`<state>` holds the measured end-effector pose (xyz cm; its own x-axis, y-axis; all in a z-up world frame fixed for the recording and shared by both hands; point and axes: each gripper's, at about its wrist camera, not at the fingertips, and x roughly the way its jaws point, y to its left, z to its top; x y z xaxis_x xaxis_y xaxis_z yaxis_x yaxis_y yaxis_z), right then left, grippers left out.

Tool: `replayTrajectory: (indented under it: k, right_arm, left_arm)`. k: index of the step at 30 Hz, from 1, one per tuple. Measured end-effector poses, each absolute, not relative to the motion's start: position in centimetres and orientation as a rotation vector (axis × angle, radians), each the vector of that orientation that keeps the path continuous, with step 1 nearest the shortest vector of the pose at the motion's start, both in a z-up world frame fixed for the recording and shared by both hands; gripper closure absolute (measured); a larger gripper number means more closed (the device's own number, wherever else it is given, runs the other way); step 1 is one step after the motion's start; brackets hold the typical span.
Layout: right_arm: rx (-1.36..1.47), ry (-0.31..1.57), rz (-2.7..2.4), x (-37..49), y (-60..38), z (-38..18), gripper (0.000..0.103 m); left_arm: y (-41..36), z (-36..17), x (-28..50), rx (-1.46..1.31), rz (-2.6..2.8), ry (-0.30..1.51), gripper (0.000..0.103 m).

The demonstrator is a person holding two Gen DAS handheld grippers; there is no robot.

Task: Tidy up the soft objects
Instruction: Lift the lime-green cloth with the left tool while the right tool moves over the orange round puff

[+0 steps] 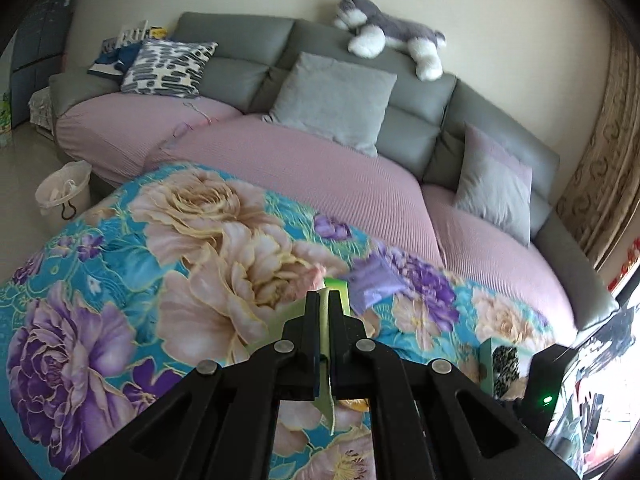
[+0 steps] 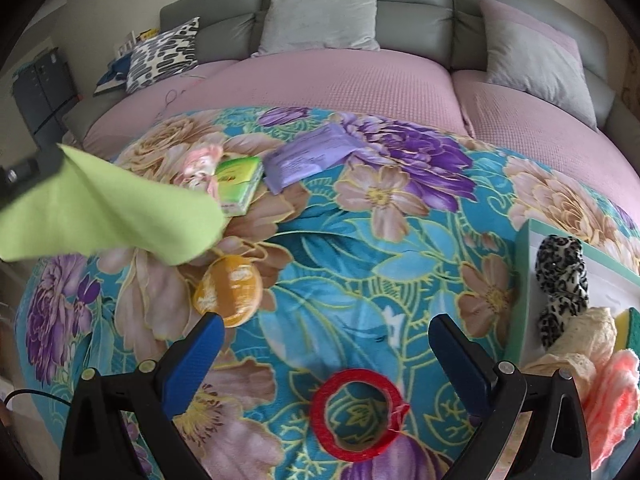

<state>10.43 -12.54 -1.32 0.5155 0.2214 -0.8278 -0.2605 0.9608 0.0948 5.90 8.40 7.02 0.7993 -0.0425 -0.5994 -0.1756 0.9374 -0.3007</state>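
Over the floral blanket (image 2: 360, 240), left jaws clench the green cloth (image 2: 108, 208); right jaws gape, empty.

The blanket (image 2: 360, 248) is soft printed fleece, matt and slightly fuzzy. At ten o'clock in the right wrist view, the green cloth (image 2: 120, 216) looks like smooth matt felt or microfibre. The red tape (image 2: 356, 412) at six o'clock is glossy plastic. The orange pouch (image 2: 230, 290) shines like plastic film; the purple packet (image 2: 308, 156) at twelve o'clock is smooth with a faint sheen. The box (image 2: 524, 280) at three o'clock has matt card-like walls and holds a leopard-print fabric piece (image 2: 560, 280), cream lace (image 2: 580, 344) and a pink knitted piece (image 2: 612, 396). The sofa (image 1: 408, 120) back is smooth grey leather-like material; its pink seat cover (image 1: 320, 176) is ribbed cloth. The plush dog (image 1: 384, 36) is fluffy. The gripper pads (image 2: 192, 364) are ridged blue on matt black plastic arms.
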Motion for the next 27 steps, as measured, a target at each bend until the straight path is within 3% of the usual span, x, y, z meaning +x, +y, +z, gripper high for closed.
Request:
replayTrajectory:
  k: [23,25,27]
  right_arm:
    - [-0.173,0.923,0.398,10.2,-6.7,-3.6,0.000]
    - [-0.161,0.913,0.404,10.3,-6.6,-3.6,0.002]
    - [-0.144,0.913,0.415,10.4,-6.6,-3.7,0.012]
  left_arm:
    - [12.6,4.8,5.6,-0.419,0.239,0.693,0.100]
    - [12.6,4.8,5.6,-0.419,0.239,0.695,0.100]
    - [12.5,4.8,5.6,-0.418,0.238,0.696,0.100]
